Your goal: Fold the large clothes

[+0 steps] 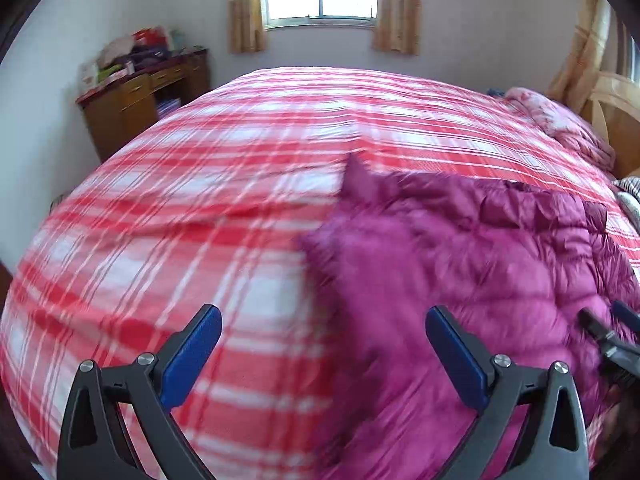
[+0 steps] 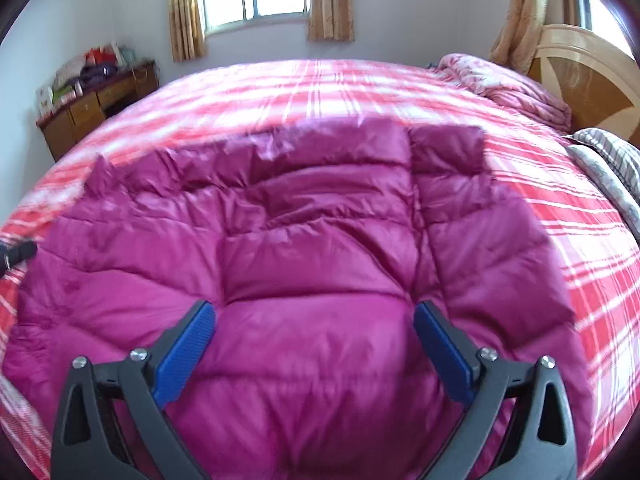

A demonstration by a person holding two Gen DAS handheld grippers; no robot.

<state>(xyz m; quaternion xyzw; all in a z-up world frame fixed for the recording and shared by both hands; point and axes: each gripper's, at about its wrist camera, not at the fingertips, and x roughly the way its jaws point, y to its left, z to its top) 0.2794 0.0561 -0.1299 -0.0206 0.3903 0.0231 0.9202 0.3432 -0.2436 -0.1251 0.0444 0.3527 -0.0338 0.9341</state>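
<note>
A magenta quilted down jacket [image 2: 320, 248] lies spread on the red plaid bed. In the left wrist view the jacket [image 1: 460, 280] fills the right half, its left edge under my left gripper [image 1: 324, 316], which is open and empty above it. My right gripper [image 2: 314, 312] is open and empty, held over the middle of the jacket. The right gripper's tip shows at the right edge of the left wrist view [image 1: 608, 328]. The left gripper's tip shows at the left edge of the right wrist view [image 2: 16, 254].
The red and white plaid bedspread [image 1: 200, 184] covers a wide bed. A folded pink quilt [image 2: 508, 84] and a striped pillow [image 2: 612, 160] lie by the wooden headboard [image 2: 584, 76] at right. A cluttered wooden desk [image 1: 136, 104] stands at the far left wall.
</note>
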